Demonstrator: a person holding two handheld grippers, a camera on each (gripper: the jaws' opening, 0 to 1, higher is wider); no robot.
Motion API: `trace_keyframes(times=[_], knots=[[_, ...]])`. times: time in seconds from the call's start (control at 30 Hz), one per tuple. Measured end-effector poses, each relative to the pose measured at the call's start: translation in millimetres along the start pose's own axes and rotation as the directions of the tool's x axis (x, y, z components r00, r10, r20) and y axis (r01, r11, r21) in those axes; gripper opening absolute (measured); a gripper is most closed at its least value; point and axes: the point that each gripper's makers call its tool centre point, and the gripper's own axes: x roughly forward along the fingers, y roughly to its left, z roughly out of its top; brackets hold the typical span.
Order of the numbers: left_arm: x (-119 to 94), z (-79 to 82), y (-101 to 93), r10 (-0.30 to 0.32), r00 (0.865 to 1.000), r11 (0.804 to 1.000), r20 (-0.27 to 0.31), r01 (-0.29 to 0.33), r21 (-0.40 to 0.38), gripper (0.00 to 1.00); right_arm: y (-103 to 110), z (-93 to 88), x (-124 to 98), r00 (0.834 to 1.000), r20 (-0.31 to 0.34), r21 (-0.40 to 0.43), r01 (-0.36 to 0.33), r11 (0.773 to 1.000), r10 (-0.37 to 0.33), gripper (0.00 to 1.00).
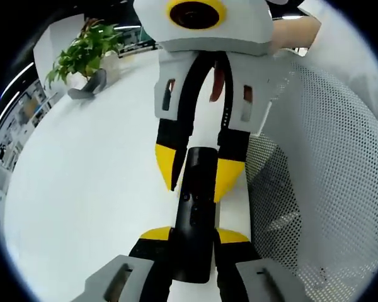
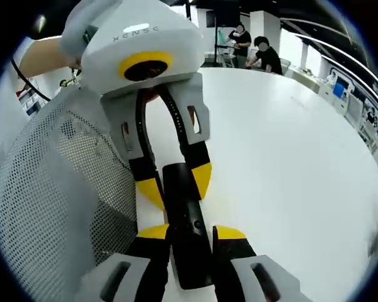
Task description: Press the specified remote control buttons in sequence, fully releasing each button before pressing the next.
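Both grippers clamp the black remote (image 1: pixel 195 214) end to end, left gripper (image 1: pixel 193 236) at 6 o'clock, right gripper (image 2: pixel 190 233) opposite, fingers closed on it, likely steadying it above the desk (image 1: pixel 94 189) for pressing.

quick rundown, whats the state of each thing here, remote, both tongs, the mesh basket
remote: held off the white table, gripped at both ends
left tongs: shut on remote
right tongs: shut on remote
mesh basket: upright beside the remote, contents not clear
potted plant: upright, far edge
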Motion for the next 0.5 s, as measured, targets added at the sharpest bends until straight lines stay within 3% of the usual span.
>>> trace_keyframes(times=[0.1,0.23,0.3,0.43,0.5], knots=[[0.1,-0.3,0.0,-0.003,1.000,1.000,0.004,0.003,0.001,0.24,4.7,-4.9,3.9,1.000,-0.011,-0.035,-0.009,0.999,0.009,0.23],[0.0,-0.7,0.2,-0.003,1.000,1.000,0.020,0.003,-0.001,0.24,1.7,-3.2,6.0,1.000,-0.004,-0.028,0.006,1.000,-0.006,0.23],[-0.2,-0.8,-0.4,-0.001,0.999,1.000,0.037,0.000,0.011,0.24,2.8,-3.5,6.5,1.000,-0.016,-0.063,0.009,0.998,-0.010,0.23],[-0.5,-0.3,0.8,0.017,0.996,1.000,0.083,-0.015,-0.025,0.25,3.0,-4.3,5.8,1.000,-0.024,-0.093,0.014,0.996,-0.017,0.22],[-0.1,1.4,2.0,0.063,0.991,0.996,0.115,-0.055,-0.071,0.26,2.5,-4.3,5.4,1.000,-0.017,-0.079,0.009,0.997,-0.010,0.22]])
